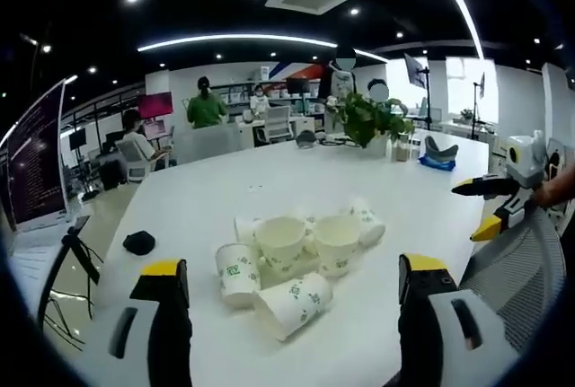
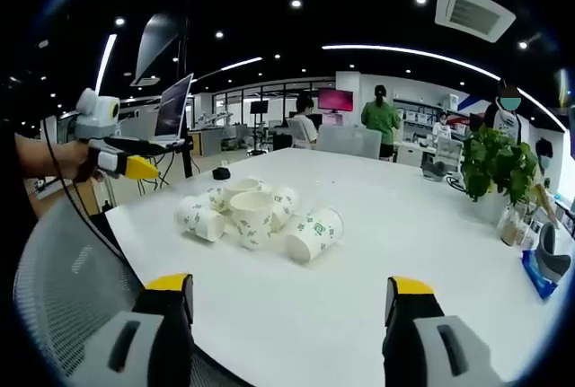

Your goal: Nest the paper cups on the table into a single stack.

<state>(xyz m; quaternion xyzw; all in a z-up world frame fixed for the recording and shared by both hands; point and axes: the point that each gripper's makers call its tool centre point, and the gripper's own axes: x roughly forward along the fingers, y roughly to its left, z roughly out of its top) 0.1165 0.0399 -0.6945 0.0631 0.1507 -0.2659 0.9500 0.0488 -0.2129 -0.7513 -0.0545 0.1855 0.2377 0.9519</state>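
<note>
White counter held toppled cups at centre frame; both grippers hung back with fingers spread wide, holding nothing.

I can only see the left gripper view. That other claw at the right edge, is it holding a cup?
Observer: No. In the right gripper view, the right claw has its jaws wide apart with nothing between them.
Visitor: And the cup half hidden behind the pile?
Observer: That paper cup lies on its side at the end of the pile, with its open mouth turned roughly toward the right claw's camera.
Visitor: How does my own claw look from outside?
Observer: The left claw is held in a hand out past the edge of the table, not over the cups.
</note>
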